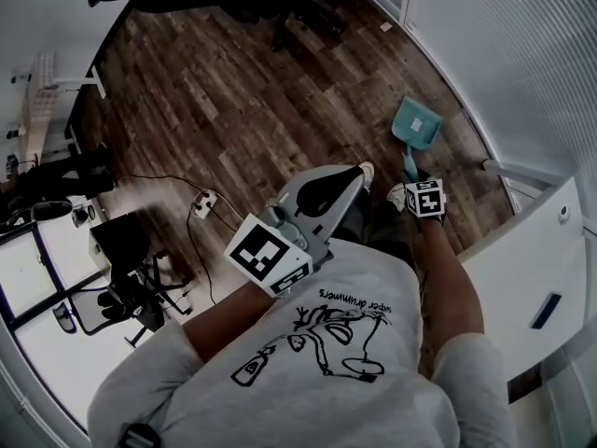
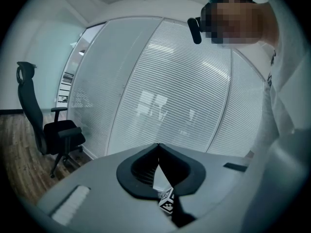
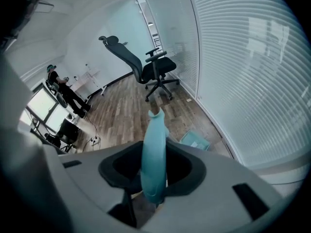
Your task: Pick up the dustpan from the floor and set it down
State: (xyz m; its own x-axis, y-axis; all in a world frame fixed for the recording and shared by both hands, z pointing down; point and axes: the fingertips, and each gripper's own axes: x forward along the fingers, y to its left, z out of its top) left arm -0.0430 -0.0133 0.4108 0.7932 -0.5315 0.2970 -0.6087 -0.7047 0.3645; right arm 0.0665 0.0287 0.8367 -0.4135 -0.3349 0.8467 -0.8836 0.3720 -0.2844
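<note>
A teal dustpan (image 1: 416,124) lies on the wooden floor close to the ribbed glass wall, its handle (image 1: 409,164) running back toward me. My right gripper (image 1: 414,181) points steeply down at it, and its jaws are shut on the dustpan handle (image 3: 153,159). In the right gripper view the handle fills the gap between the jaws, with the pan (image 3: 195,141) resting on the floor beyond. My left gripper (image 1: 347,177) hovers in front of my body, shut with nothing in it; its jaw tips (image 2: 158,145) meet in the left gripper view.
A black office chair (image 3: 154,67) stands further along the glass wall (image 2: 170,91). A power strip with cables (image 1: 203,203) lies on the floor at the left. A white cabinet (image 1: 532,278) is at my right. A person (image 3: 60,84) stands by desks far off.
</note>
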